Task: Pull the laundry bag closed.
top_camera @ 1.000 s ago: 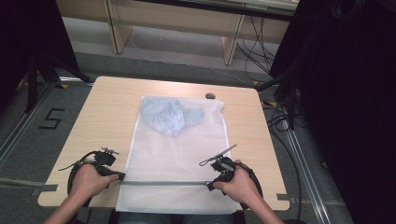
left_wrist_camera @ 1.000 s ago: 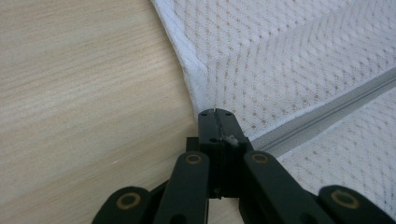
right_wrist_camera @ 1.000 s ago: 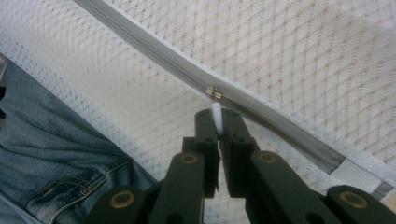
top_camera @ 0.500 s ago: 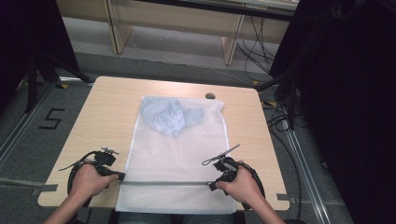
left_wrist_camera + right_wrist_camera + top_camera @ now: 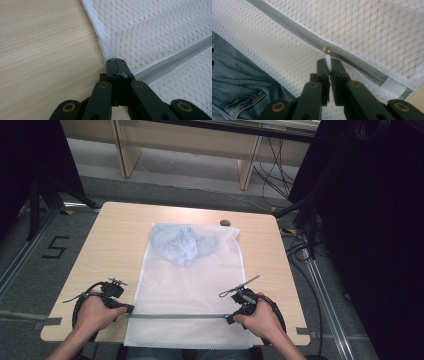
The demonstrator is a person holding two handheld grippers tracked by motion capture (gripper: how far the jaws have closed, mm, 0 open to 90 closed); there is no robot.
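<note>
Currently, both my grippers are clamped on the white mesh laundry bag [image 5: 192,285] at its zipper [image 5: 175,316].

I take the zipper as my landmark: it runs across the bag near the table [image 5: 120,235] edge closest to me. At its left end, my left gripper [image 5: 116,65] has its jaws pressed together on the bag's corner fabric, right where the zipper tape meets the side seam. Near its right end, my right gripper [image 5: 328,65] is pinched on the white pull tab [image 5: 328,62], with the metal slider [image 5: 326,49] just beyond the tips and the tape's end patch [image 5: 393,88] close by. Well beyond the zipper, at the bag's far end, a pale blue garment [image 5: 182,245] lies bunched inside the mesh. On my side of the zipper, the bag's end flap overhangs the table edge above blue jeans [image 5: 242,80].
</note>
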